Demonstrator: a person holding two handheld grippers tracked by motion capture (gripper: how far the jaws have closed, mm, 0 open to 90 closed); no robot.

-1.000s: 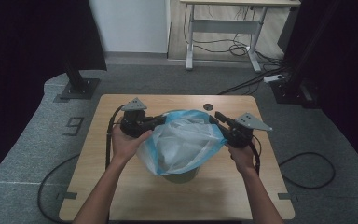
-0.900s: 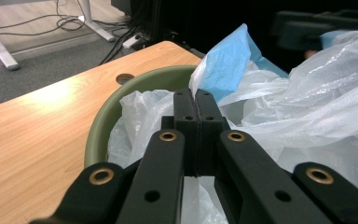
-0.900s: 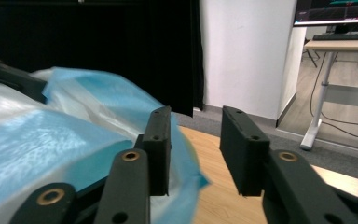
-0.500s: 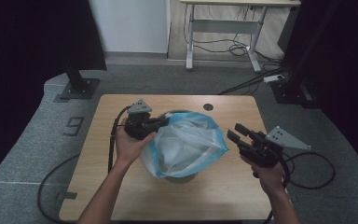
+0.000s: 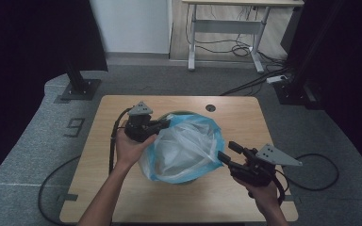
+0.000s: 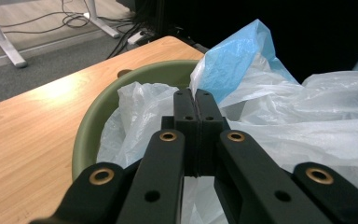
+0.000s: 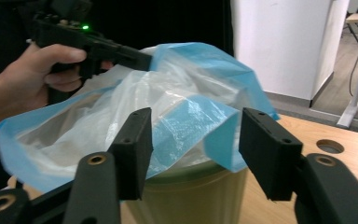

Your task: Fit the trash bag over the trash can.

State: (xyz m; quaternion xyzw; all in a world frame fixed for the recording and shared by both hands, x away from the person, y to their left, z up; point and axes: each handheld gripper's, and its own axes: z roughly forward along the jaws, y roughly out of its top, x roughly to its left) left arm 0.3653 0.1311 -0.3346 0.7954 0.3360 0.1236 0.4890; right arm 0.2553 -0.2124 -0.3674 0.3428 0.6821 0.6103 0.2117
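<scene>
So left tongs [image 6: 196,100] are clamped tight on the bag [image 5: 184,150] rim at the far-left edge of the green bin [image 6: 93,121], mid-surface [image 5: 99,188]. Right tongs [image 7: 193,140] just opening, pads clear of the plastic, near the bag's right edge.

One green bin [image 5: 181,115] stands on one wooden table [image 5: 122,197], lined with one blue-and-clear plastic bag [image 5: 184,150]. Two grippers are at work: the left gripper [image 5: 162,124] and the right gripper [image 5: 226,151]. One round hole [image 5: 210,108] marks the tabletop. Behind, one white desk frame [image 5: 226,33], possibly more.
</scene>
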